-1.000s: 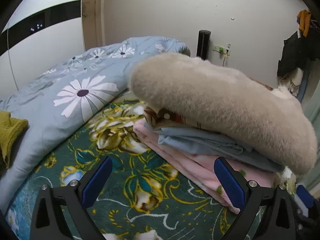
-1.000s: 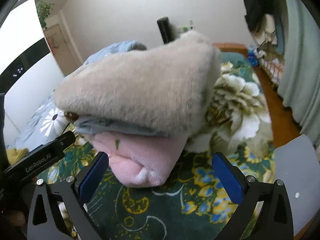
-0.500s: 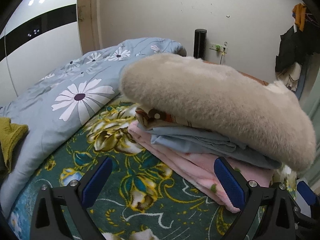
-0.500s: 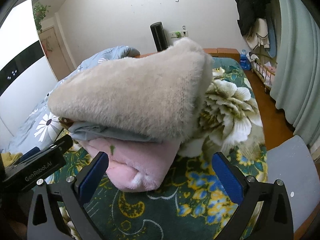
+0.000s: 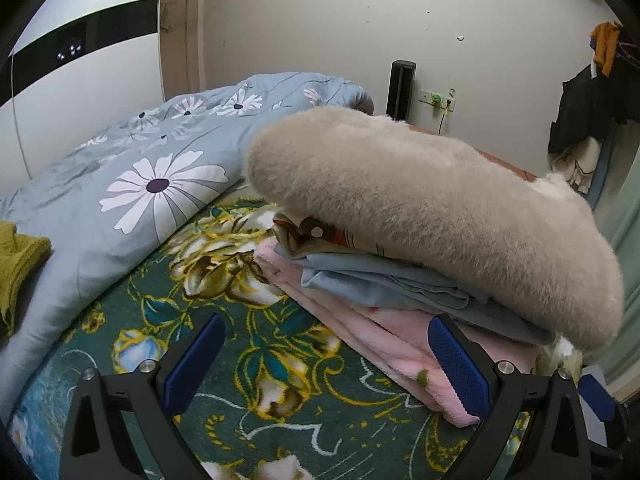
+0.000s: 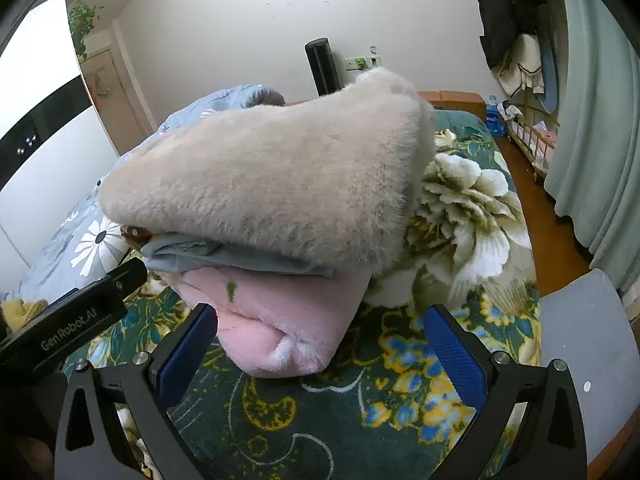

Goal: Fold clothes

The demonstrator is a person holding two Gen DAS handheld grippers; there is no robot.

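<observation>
Both grippers are held low over a green floral blanket (image 5: 168, 320), the left gripper (image 5: 326, 354) and right gripper (image 6: 320, 346) each with jaws spread wide and nothing between them. Just beyond, a folded stack is seen on the bed: a pink fleece (image 6: 288, 312) at the bottom, a blue-grey garment (image 5: 384, 286) and what may be a patterned piece (image 5: 316, 234) above it, topped by a beige fur (image 5: 432, 208). Behind lies a daisy quilt (image 5: 160, 184)
</observation>
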